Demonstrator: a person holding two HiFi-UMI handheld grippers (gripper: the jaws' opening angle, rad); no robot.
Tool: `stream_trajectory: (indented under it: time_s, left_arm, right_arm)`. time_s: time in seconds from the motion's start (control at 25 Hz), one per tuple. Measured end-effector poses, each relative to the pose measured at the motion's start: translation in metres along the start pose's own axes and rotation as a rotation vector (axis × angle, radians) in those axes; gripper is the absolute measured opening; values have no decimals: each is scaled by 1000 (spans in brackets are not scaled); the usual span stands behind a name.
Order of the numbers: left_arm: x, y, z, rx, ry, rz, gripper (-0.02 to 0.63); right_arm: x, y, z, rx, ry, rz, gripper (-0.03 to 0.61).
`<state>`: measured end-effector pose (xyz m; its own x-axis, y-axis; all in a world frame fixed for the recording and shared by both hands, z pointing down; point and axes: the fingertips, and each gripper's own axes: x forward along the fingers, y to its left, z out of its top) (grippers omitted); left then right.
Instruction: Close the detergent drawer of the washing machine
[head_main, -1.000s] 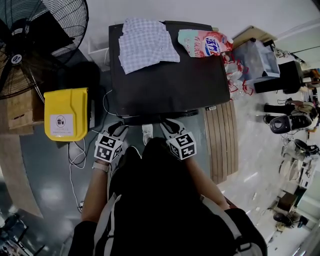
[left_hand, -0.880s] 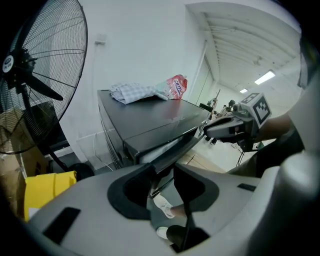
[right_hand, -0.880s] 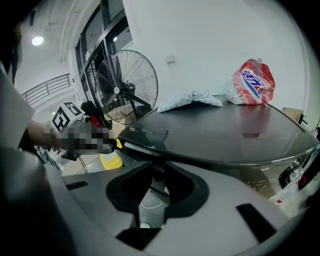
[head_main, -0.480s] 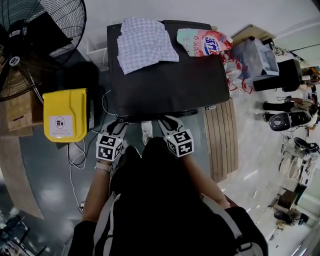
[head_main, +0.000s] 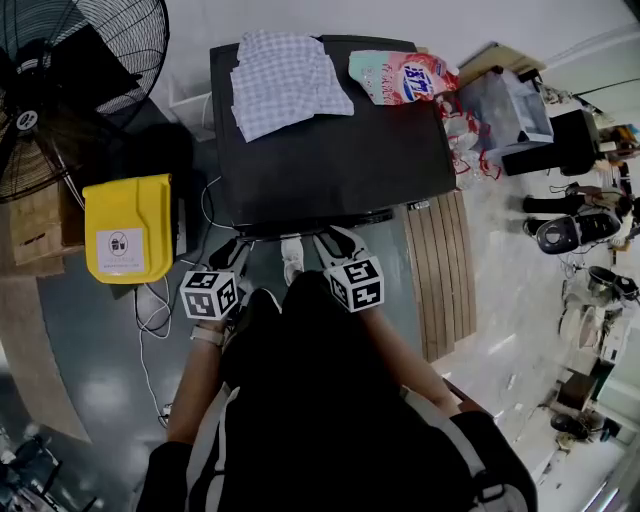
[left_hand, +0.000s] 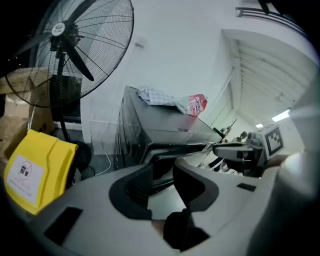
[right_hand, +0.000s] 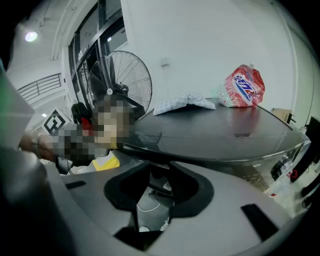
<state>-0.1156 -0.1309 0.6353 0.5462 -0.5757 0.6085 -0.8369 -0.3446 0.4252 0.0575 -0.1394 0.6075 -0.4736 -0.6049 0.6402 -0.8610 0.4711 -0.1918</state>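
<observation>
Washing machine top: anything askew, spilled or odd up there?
Two loose items: a crumpled checked cloth at the far left of the black washing machine, and a pink-and-green detergent bag lying flat at the far right corner. No spill shows.

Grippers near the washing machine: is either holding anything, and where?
Nothing is held. The left gripper is closing its jaws, the right gripper opening its own, nothing between either pair.

bright, even indoor light; fisheye warp, dark vignetted corners.
</observation>
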Motion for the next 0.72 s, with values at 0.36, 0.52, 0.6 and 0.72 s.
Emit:
stream_trajectory:
  time_s: [0.36,0.52,0.6,0.72]
  left_arm:
    - [4,-19,-10,-43,-43,-96,20]
    - [14,-29,-13,-25,-29,-117,12]
    - [19,-33,-13,-19,-24,-123,12]
    - [25,-35,-11,-18,-24,-129,12]
  right_arm:
    - [3,22,-20,-31,34,48,66]
    - [10,29,-24,-53,49,79,48]
    - [13,31,-26,-66,63,94,44]
    - [18,31,-27,-78,73,111,43]
